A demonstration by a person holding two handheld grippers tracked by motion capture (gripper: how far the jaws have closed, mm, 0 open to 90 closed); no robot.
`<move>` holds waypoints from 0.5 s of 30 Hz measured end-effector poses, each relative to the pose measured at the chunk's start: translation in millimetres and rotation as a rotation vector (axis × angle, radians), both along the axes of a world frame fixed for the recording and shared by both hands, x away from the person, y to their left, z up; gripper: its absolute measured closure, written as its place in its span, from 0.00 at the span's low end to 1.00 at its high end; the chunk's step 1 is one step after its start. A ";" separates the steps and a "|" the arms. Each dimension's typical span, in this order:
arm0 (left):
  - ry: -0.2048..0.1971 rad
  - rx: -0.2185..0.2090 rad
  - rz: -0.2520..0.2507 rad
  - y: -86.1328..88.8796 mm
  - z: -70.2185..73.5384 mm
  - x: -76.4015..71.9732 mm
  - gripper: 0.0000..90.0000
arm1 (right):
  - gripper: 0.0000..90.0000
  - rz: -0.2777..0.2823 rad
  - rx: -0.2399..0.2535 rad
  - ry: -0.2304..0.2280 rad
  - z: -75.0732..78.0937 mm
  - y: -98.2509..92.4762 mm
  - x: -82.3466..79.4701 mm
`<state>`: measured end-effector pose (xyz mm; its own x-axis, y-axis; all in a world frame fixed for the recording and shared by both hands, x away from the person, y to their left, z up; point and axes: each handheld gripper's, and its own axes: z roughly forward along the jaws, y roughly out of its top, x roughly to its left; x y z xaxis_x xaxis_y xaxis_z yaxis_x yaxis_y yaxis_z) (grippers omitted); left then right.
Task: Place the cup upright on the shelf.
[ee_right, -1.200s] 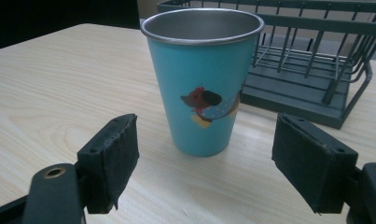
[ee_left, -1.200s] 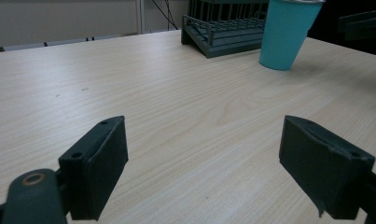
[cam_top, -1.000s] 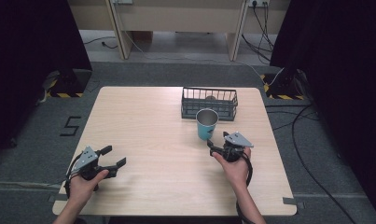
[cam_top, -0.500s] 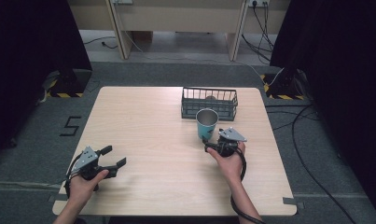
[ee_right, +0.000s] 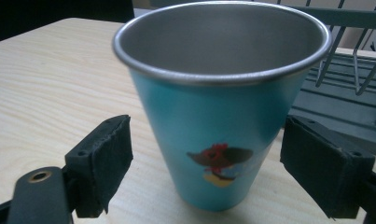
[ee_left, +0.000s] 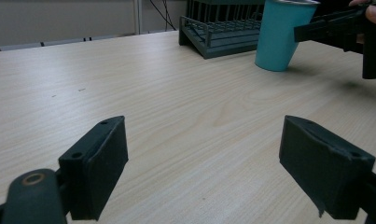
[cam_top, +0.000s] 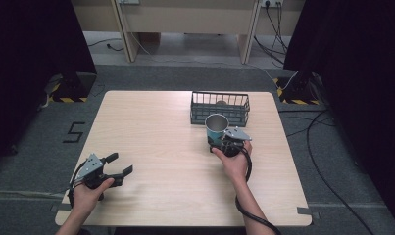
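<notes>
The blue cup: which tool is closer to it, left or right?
Right. The right tool is right at the blue cup, its open jaws on either side without touching. The left tool sits far away at the table's near left corner.

- Each gripper is black, with a grey three-cornered plate on top: left gripper (cam_top: 117, 165), right gripper (cam_top: 219, 142).
- The pads (ee_left: 98, 171) are thick, dark blocks with small screw holes.
- A black cable (cam_top: 254, 219) trails from the right gripper.
- Forearms are bare, with no sleeves.
</notes>
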<state>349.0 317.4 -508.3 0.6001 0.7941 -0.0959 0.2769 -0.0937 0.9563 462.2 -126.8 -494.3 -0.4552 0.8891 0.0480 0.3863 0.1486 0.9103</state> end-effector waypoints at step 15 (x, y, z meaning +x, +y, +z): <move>0.002 -0.005 -0.003 0.0 -0.1 0.2 0.17 | 0.17 -0.022 0.000 0.006 -2.3 11.3 22.7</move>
<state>349.2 317.4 -508.4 0.6020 0.7921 -0.1009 0.2784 -0.0898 0.9563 484.9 -115.5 -496.6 -0.4351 0.8989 0.0512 0.3951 0.1396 0.9080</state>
